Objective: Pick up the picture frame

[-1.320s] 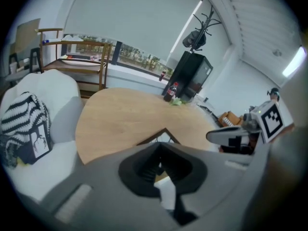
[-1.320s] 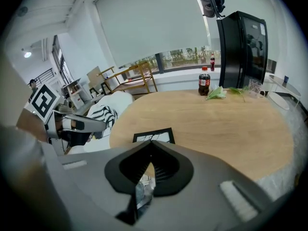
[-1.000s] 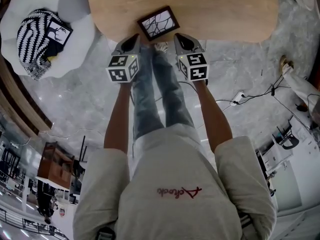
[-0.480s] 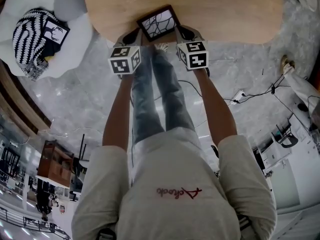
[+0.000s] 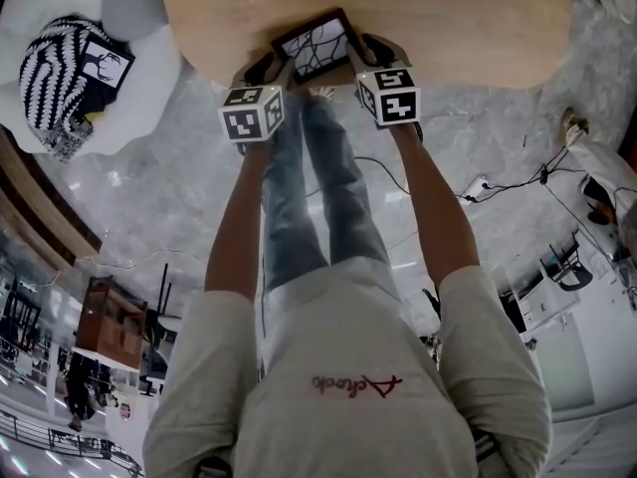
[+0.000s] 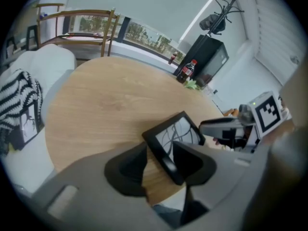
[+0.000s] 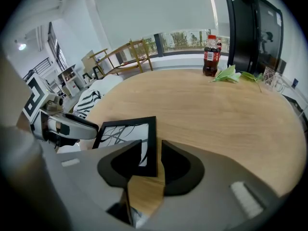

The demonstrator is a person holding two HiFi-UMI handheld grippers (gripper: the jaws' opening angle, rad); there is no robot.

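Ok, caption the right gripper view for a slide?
Right gripper, jaws just opening, straddles the frame's edge on the table.

Table [image 5: 448, 18]: pale wood, smooth matt finish, faint grain. Picture frame [image 5: 315, 44]: black moulding, smooth, with a slight sheen. Floor [image 5: 169, 207]: grey veined stone, polished and glossy.
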